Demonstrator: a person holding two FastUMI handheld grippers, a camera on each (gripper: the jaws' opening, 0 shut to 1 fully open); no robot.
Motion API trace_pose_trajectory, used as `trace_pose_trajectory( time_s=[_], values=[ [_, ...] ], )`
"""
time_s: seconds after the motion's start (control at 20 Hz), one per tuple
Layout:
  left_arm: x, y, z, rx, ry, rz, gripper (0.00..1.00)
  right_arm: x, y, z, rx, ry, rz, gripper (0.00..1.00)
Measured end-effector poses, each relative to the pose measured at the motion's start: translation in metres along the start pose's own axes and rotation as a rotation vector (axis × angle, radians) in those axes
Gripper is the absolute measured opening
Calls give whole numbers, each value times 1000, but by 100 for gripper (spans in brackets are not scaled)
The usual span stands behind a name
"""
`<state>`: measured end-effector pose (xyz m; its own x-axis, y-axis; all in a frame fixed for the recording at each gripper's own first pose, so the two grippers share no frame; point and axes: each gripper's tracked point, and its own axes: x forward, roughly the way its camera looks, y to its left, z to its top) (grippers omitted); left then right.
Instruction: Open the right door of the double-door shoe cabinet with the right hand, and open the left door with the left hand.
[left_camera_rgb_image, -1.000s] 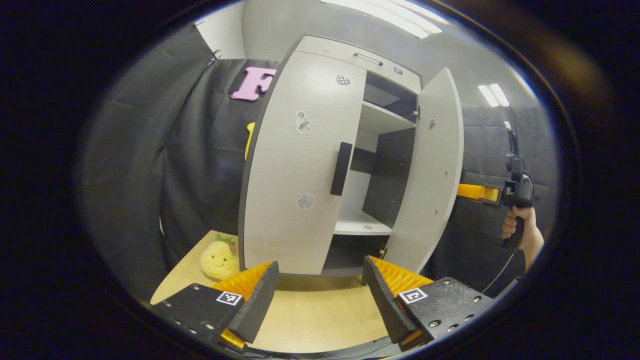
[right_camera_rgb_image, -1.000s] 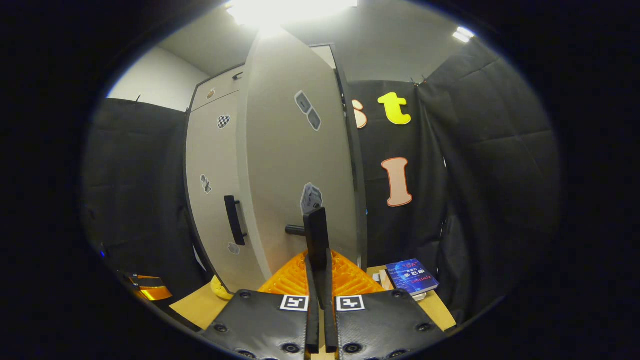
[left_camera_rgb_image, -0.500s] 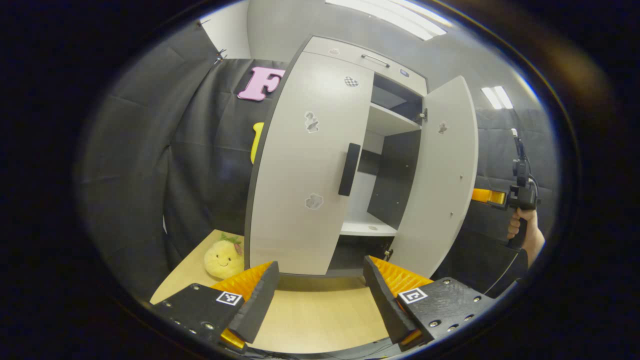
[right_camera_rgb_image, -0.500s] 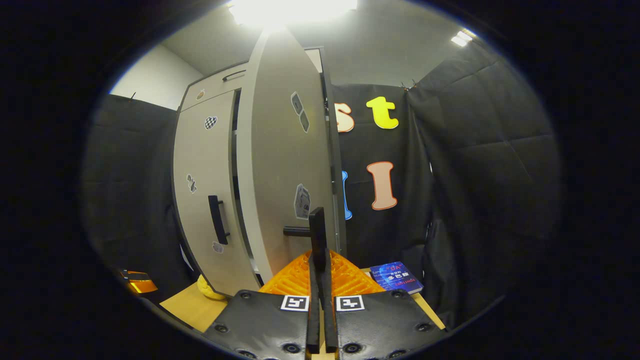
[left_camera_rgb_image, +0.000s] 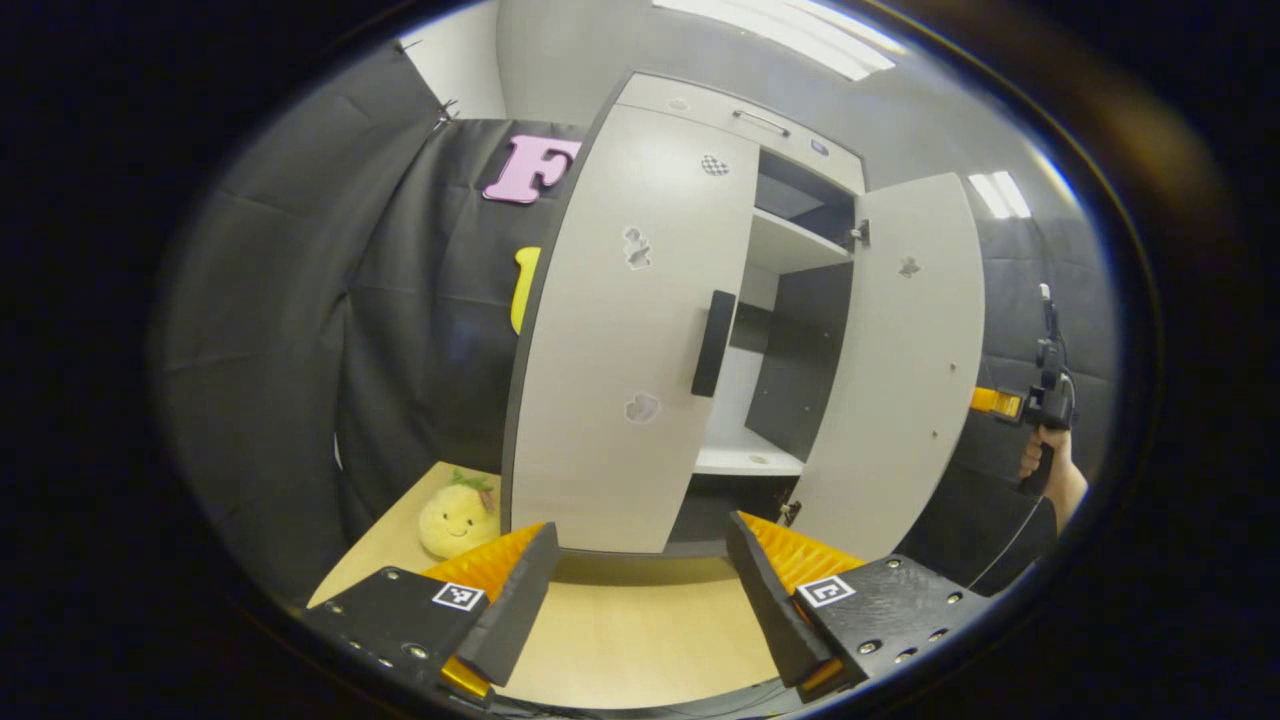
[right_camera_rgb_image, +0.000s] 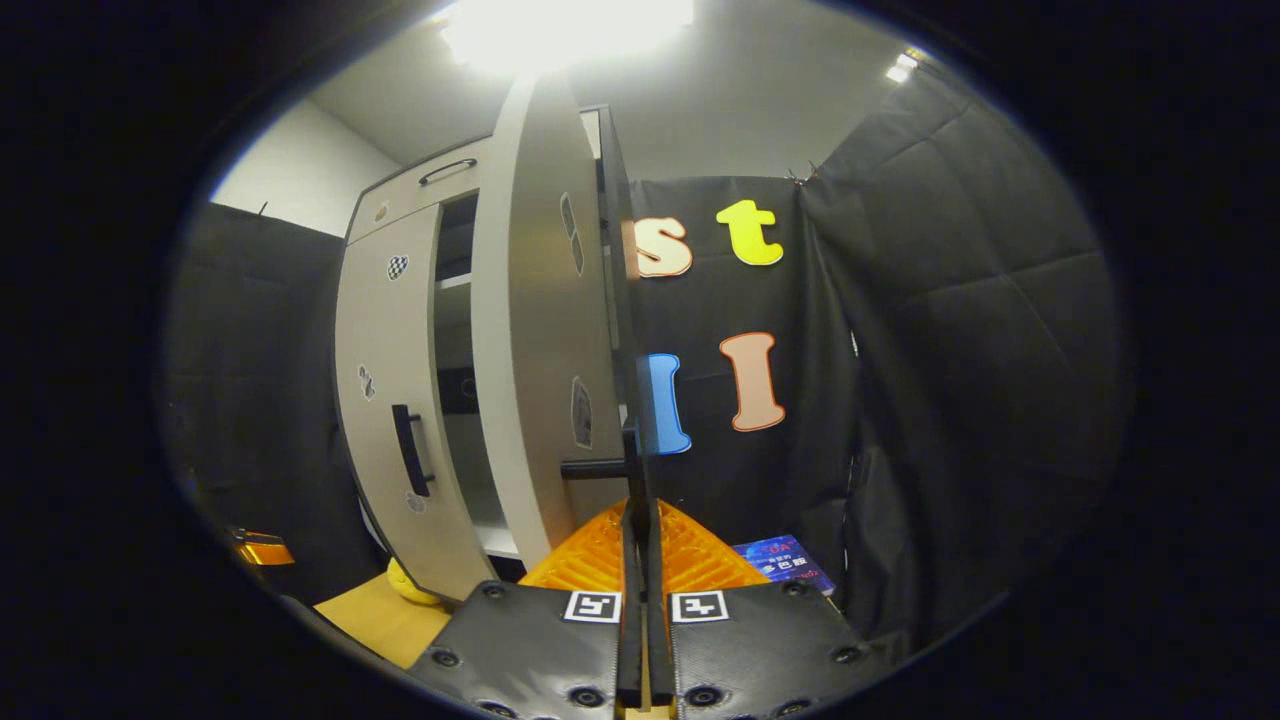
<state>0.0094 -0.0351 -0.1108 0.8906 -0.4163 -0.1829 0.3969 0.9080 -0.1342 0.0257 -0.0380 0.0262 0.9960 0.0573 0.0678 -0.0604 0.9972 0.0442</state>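
No legible text. Blue book (right_camera_rgb_image: 778, 556) on bench, right of grey shoe cabinet (right_camera_rgb_image: 520, 330): cover print too small to read. Cabinet door stickers (left_camera_rgb_image: 636, 247) carry no readable words.

Ceiling strip lights (left_camera_rgb_image: 790, 35) at the top of the left gripper view light the pale cabinet (left_camera_rgb_image: 640, 340) evenly, while a ceiling lamp (right_camera_rgb_image: 565, 25) blows out to white glare at the top of the right gripper view. Fisheye distortion bows straight edges; the dark cloth stays dim, and both views are sharp.

Left view faces cabinet (left_camera_rgb_image: 640, 330) front; right view close, edge-on.
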Motion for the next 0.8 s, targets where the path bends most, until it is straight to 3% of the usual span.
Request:
trace_pose_trajectory(
  time_s=[0.45, 0.55, 0.6, 0.8],
  values=[
    [-3, -3, 2, 45, -8, -26, 97, -26, -2, -9, 62, 16, -31, 6],
    [-4, -4, 7, 59, -19, -41, 96, -42, -15, -11, 39, 18, -83, 5],
    [-5, -5, 9, 68, -23, -48, 98, -50, -18, -9, 40, 14, -108, 0],
    [19, -12, 25, 125, -43, -84, 96, -77, -47, -2, 56, -13, -211, 2]
  ],
)
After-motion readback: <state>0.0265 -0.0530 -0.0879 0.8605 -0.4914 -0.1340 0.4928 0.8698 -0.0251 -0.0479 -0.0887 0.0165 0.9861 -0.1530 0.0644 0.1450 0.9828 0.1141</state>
